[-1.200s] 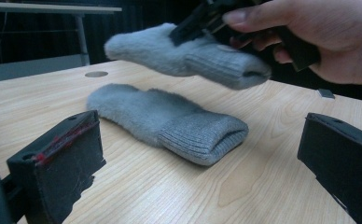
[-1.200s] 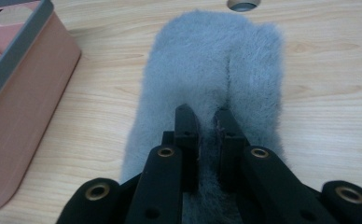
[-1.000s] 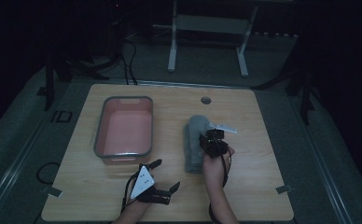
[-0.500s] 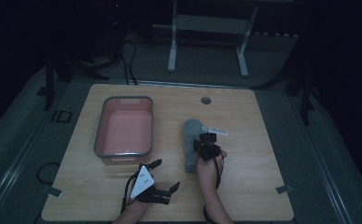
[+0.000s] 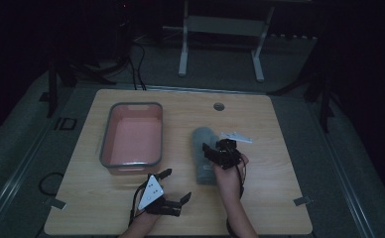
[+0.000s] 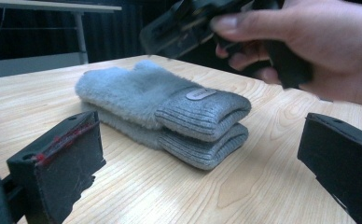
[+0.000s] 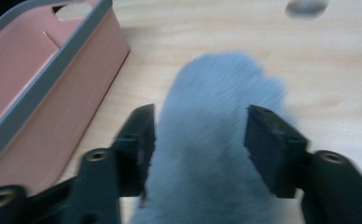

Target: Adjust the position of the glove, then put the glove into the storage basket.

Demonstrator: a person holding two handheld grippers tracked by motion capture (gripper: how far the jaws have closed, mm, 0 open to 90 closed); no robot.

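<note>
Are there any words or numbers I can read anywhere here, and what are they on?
"ID": pale letters on the floor mat left of the table.
The small oval tag on the cuff of the grey gloves carries marks too small and blurred to read.
Nothing readable on the pink tub.

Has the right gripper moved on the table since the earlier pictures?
Yes. The right gripper has shifted left over the grey gloves, nearer the pink bin; its jaws have just been opening, the gloves between them.
</note>
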